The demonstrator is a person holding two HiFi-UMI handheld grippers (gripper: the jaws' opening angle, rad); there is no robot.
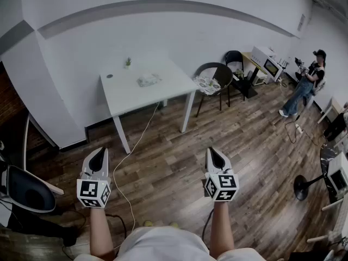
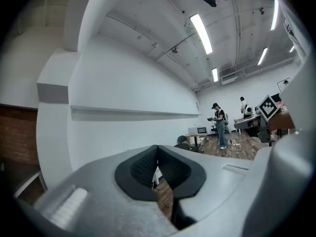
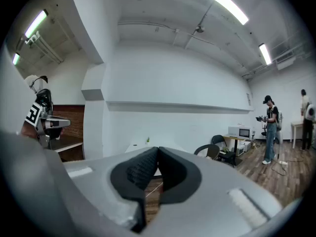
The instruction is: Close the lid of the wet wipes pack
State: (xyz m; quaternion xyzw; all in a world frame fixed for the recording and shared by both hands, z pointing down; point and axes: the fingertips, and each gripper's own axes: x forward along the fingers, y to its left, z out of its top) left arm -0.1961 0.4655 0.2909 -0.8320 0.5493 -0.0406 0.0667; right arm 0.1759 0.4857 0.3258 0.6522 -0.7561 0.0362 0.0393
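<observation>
The wet wipes pack (image 1: 148,80) lies on a white table (image 1: 174,88) across the room, far ahead of both grippers; it is too small to tell how its lid stands. My left gripper (image 1: 98,157) is held level over the wooden floor at the lower left, jaws shut with nothing between them. My right gripper (image 1: 215,156) hovers at the lower right, also shut and empty. In the left gripper view the dark pads (image 2: 157,154) meet at the tips. The right gripper view shows its pads (image 3: 158,157) pressed together, the table edge dimly behind them.
A small potted plant (image 1: 128,63) and a round dark object (image 1: 109,76) stand on the table. A cable (image 1: 133,151) trails from the table across the floor. Dark chairs (image 1: 215,78) stand right of it. A person (image 1: 304,86) stands far right near a microwave (image 1: 268,64). A fan base (image 1: 302,187) sits right.
</observation>
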